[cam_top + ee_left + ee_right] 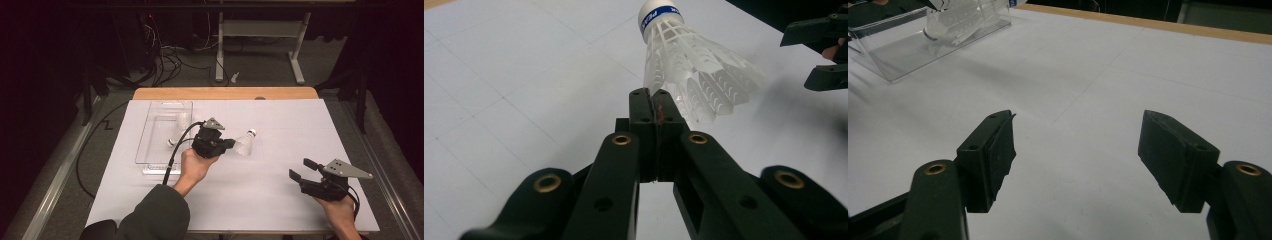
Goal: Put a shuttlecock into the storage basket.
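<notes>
The left gripper (226, 144) has its jaws pressed together on the edge of a white shuttlecock's (246, 142) skirt, holding it above the table (280, 200) just right of centre, cork tip pointing toward one o'clock. At about ten o'clock from it sits a clear plastic box (145, 131) with at least one more shuttlecock (181, 122) lying inside. The right gripper (302, 169) rests at the table's four o'clock corner, jaws wide apart and holding nothing. Judging by this, the pick-up is done; carrying the shuttlecock to the box and letting go there is probably what remains.
</notes>
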Demonstrator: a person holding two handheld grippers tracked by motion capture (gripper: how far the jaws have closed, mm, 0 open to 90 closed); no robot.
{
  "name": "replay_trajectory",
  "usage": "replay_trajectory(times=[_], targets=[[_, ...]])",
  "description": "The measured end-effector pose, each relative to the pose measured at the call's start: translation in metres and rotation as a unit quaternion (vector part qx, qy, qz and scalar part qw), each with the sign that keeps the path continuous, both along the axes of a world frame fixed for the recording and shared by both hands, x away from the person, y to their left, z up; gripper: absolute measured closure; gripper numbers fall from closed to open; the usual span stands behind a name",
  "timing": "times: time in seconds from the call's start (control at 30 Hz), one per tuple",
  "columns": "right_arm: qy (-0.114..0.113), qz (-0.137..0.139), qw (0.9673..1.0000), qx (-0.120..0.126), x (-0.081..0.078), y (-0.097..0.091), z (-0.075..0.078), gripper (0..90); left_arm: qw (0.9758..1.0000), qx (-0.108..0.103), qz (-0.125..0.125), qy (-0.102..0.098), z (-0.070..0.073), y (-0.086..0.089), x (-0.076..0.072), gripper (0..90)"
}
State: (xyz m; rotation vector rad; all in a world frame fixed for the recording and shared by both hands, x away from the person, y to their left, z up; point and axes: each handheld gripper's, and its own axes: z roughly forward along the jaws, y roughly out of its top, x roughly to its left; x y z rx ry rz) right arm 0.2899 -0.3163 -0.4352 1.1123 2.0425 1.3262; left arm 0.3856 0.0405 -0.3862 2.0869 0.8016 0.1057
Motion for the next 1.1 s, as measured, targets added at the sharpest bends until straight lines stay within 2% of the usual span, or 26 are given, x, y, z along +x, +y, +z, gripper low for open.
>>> replay_trajectory(times=[1.1], targets=[[0.0, 0.001, 1.0, 0.0, 0.0, 0.0, 0.0, 31.0, 0.9998, -0.01, 0.014, -0.008, 0.005, 0.024, -0.014, 89.9]])
